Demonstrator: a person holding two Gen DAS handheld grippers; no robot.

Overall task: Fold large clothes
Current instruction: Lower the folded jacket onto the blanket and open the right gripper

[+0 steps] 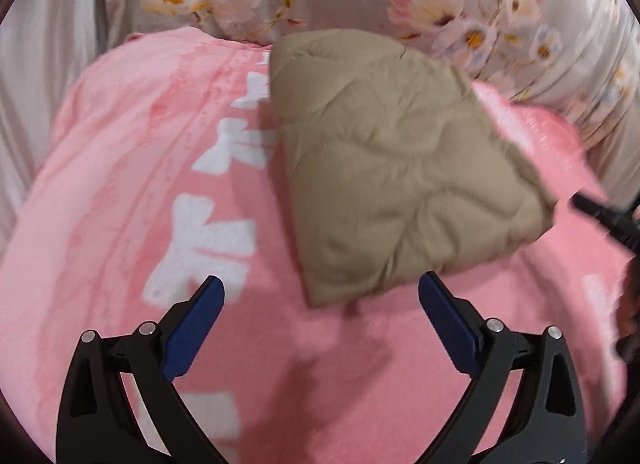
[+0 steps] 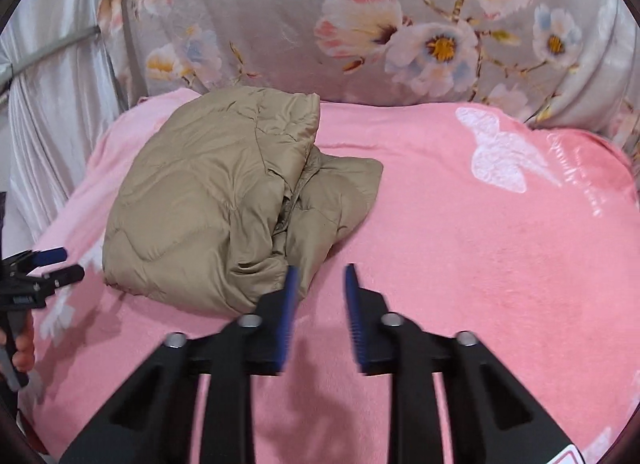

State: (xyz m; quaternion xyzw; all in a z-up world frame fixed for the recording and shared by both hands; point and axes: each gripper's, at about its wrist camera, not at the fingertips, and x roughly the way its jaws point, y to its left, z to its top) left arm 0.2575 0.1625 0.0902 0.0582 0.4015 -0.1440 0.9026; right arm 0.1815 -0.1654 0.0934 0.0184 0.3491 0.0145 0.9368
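A tan quilted jacket (image 1: 400, 159) lies folded into a compact bundle on a pink blanket (image 1: 120, 167). In the right wrist view the jacket (image 2: 216, 199) sits left of centre, with a loose part sticking out on its right side. My left gripper (image 1: 320, 292) is open wide and empty, just short of the bundle's near corner. It also shows at the left edge of the right wrist view (image 2: 60, 264). My right gripper (image 2: 320, 276) is open with a narrow gap, empty, beside the bundle's near right edge. Its tip shows at the right edge of the left wrist view (image 1: 592, 207).
The pink blanket (image 2: 480, 244) with white bow shapes covers the bed. A grey floral cover (image 2: 320, 23) rises behind it. Silvery curtain fabric (image 2: 52, 103) hangs at the left.
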